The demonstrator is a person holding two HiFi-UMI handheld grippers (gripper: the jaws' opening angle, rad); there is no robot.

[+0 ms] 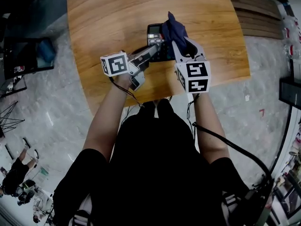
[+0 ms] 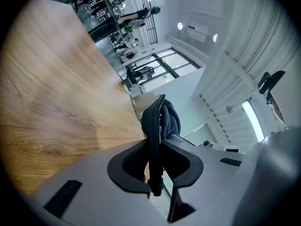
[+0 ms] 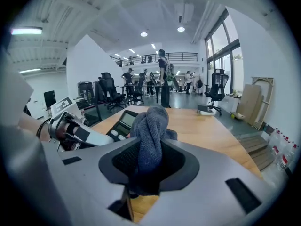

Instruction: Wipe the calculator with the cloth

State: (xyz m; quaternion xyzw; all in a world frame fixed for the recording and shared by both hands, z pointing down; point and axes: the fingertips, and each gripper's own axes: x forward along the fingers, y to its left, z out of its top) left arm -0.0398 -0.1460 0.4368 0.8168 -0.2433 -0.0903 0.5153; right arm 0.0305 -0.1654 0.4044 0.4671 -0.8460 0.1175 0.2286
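The left tool [image 2: 157, 147] pinches the calculator [image 2: 153, 121] by its edge (up above the worktop [image 1: 117, 13]), and the right tool [image 3: 149, 149] squeezes the blue cloth [image 3: 149, 124].

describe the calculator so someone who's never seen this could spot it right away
Start at the wooden table in front of the person. Near its front edge the left tongs grip a flat black calculator. Its grey screen and keys set it apart from the soft dark blue cloth beside it.
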